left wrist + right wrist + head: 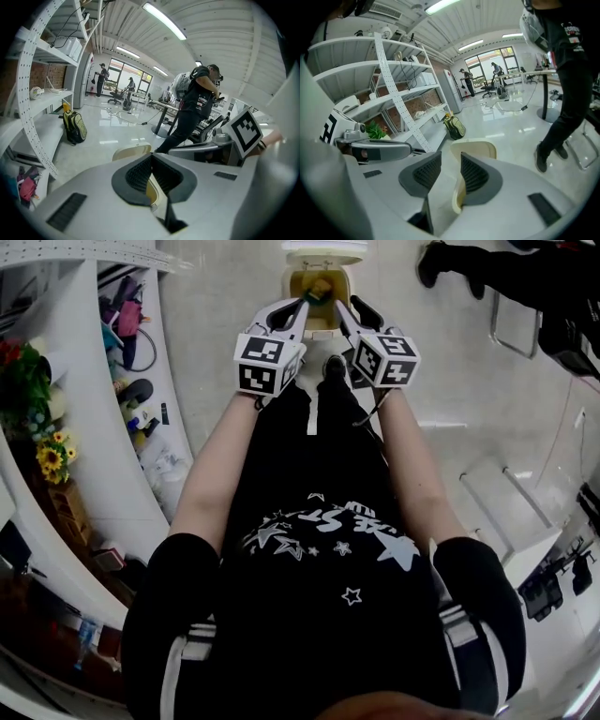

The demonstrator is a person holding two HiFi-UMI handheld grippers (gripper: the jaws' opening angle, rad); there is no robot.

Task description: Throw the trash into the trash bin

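A cream trash bin (323,326) stands on the floor ahead of me with its lid (323,251) up. Inside it lies some yellow and green trash (320,289). Both grippers hang side by side over the bin's mouth. My left gripper (305,304) (150,159) has its pads together at the tips with nothing showing between them. A narrow gap parts the pads of my right gripper (339,304) (451,164), and nothing is in it. The raised lid (131,151) (474,147) shows beyond the jaws in both gripper views.
A curved white shelf unit (84,409) with flowers (49,457) and clutter runs along my left. A white frame (511,512) stands at my right. Another person (194,110) in black stands near the bin. A backpack (454,126) sits on the floor by the shelves.
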